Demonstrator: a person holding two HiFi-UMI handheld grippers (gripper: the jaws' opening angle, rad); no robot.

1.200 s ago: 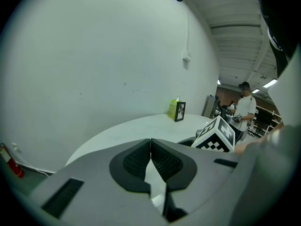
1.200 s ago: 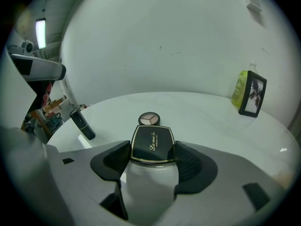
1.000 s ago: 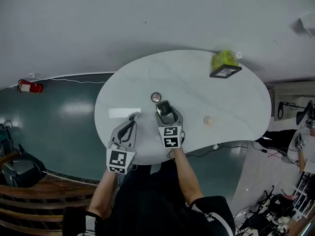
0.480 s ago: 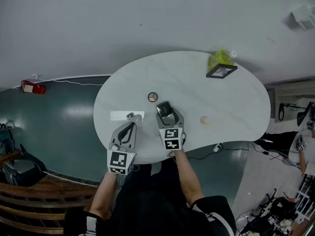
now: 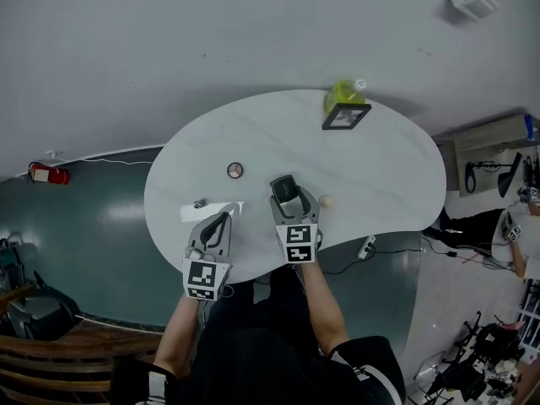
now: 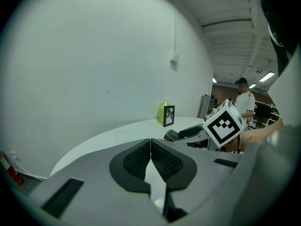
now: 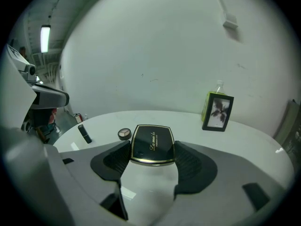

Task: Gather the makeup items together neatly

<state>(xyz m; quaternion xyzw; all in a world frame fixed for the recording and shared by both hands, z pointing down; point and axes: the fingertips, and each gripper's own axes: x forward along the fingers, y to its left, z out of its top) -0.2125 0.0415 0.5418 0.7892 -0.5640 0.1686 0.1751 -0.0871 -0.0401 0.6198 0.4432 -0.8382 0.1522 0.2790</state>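
Legibly lettered "La me la" compact (image 7: 151,145)

White rounded table (image 5: 380,167), bearing round eyeshadow pot (image 5: 234,170), dark lipstick (image 5: 199,203), small beige ball (image 5: 326,201), picture frame (image 5: 346,116), green bottle (image 5: 340,93)

Soft, even indoor light; a ceiling strip (image 7: 45,38) glows; both gripper views bend and darken toward their rims.
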